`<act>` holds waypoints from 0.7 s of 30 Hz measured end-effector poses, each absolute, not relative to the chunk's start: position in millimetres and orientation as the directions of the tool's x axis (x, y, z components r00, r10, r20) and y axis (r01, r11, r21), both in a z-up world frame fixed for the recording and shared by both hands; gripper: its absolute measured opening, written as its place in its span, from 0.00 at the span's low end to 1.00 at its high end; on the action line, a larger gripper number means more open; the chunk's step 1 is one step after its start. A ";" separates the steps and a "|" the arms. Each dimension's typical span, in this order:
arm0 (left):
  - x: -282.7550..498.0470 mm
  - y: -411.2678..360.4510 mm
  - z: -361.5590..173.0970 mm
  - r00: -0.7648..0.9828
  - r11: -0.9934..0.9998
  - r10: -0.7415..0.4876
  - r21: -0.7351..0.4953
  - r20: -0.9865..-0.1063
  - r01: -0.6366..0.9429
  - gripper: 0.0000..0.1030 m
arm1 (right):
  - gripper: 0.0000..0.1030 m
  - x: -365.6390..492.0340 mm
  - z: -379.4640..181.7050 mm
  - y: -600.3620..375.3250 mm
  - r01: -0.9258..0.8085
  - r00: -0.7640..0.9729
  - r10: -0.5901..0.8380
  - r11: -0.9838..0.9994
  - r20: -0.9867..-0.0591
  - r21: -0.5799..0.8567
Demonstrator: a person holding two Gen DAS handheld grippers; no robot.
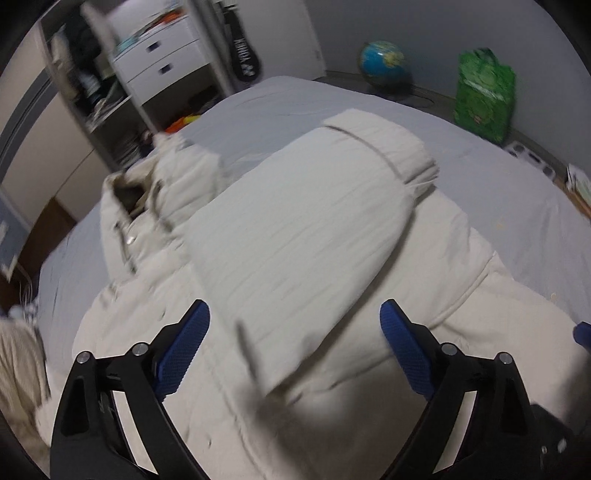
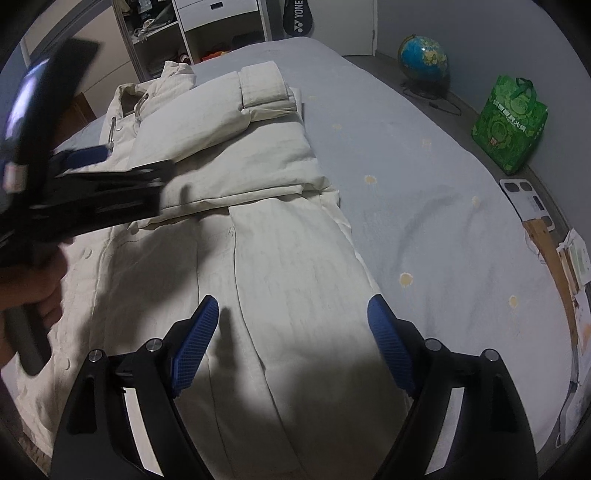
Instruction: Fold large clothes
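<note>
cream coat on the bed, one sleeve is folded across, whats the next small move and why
Probably lower the right gripper onto the coat hem below it and pinch. Both grippers are open and hold nothing, the sleeve already lies across the chest, and the long lower half is still spread flat on the bed.

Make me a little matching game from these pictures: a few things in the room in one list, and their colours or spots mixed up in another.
Things:
1. coat
2. globe
3. bag
4. racket cover

Descriptions:
A. green, standing on the floor by the wall
B. cream, spread on the grey bed with a sleeve folded over its front
C. black with white lettering, hanging at the far wall
D. mostly blue, on the floor beyond the far corner of the bed

Pairs: 1-B, 2-D, 3-A, 4-C
</note>
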State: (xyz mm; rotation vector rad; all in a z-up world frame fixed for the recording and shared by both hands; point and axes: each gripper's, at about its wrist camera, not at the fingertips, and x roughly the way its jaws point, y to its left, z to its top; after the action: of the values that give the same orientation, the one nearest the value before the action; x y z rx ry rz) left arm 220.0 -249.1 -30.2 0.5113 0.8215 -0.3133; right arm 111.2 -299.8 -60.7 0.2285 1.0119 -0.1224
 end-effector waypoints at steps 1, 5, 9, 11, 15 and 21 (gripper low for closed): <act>223.6 -254.8 -32.5 0.641 0.824 -0.073 0.316 -0.764 0.470 0.85 | 0.77 111.1 -61.1 -300.2 0.206 0.525 0.008 0.969 -0.851 0.136; 236.4 -268.8 -36.7 0.624 0.804 -0.083 0.318 -0.777 0.503 0.72 | 0.77 111.2 -63.5 -301.1 0.205 0.522 0.019 0.968 -0.853 0.147; 248.5 -282.3 -37.1 0.622 0.770 -0.081 0.348 -0.779 0.535 0.51 | 0.77 112.9 -67.3 -302.4 0.206 0.509 0.031 0.966 -0.860 0.157; 252.6 -285.6 -35.9 0.618 0.762 -0.081 0.351 -0.782 0.545 0.38 | 0.77 113.9 -68.8 -302.1 0.204 0.504 0.033 0.966 -0.863 0.157; 253.5 -281.7 -27.1 0.617 0.767 -0.108 0.330 -0.779 0.551 0.16 | 0.77 114.0 -70.2 -302.2 0.204 0.499 0.036 0.966 -0.866 0.157; 246.0 -256.5 -5.3 0.667 0.815 -0.120 0.311 -0.735 0.489 0.10 | 0.77 113.2 -70.5 -301.4 0.203 0.497 0.034 0.967 -0.867 0.154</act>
State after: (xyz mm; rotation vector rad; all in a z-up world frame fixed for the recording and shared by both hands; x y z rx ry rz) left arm 246.0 -256.5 -5.3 0.5207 0.7699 -0.3612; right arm 113.2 -301.4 -70.5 0.2492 1.0481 -0.1034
